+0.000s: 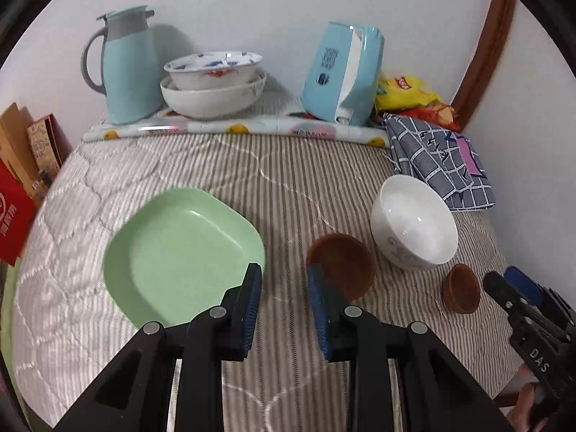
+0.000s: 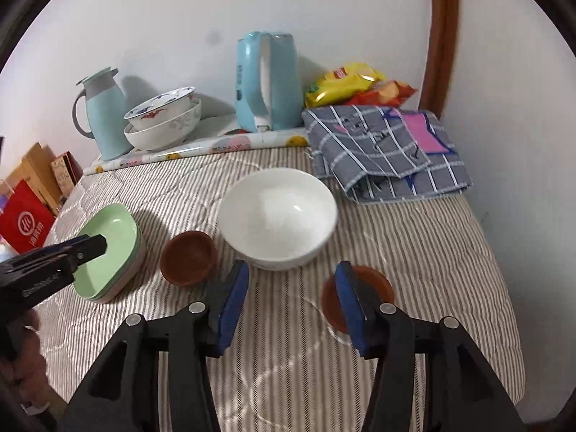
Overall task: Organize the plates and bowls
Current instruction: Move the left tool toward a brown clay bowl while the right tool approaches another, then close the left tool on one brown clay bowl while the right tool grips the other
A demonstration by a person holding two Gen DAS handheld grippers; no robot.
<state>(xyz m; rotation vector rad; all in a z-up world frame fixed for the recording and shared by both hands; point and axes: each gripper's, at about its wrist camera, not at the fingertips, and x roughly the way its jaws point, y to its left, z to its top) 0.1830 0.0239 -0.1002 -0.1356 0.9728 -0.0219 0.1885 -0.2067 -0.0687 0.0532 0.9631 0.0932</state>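
A stack of green square plates [image 1: 180, 252] [image 2: 111, 248] lies on the striped cloth at the left. A white bowl [image 1: 414, 223] [image 2: 279, 216] stands in the middle. Two small brown bowls stand near it: one [image 1: 342, 262] [image 2: 189, 257] between the plates and the white bowl, the other [image 1: 460, 288] [image 2: 374, 284] further right. My left gripper [image 1: 284, 280] [image 2: 97, 246] is open and empty, between the plates and the first brown bowl. My right gripper [image 2: 291, 277] [image 1: 511, 280] is open and empty, its right finger over the second brown bowl.
Two stacked patterned bowls [image 1: 212, 82] [image 2: 163, 122], a blue jug [image 1: 126, 64], a blue kettle [image 2: 268, 82], snack bags [image 2: 356, 84] stand at the back by the wall. A folded checked cloth [image 2: 385, 147] lies back right. Boxes [image 1: 21, 180] stand left of the table.
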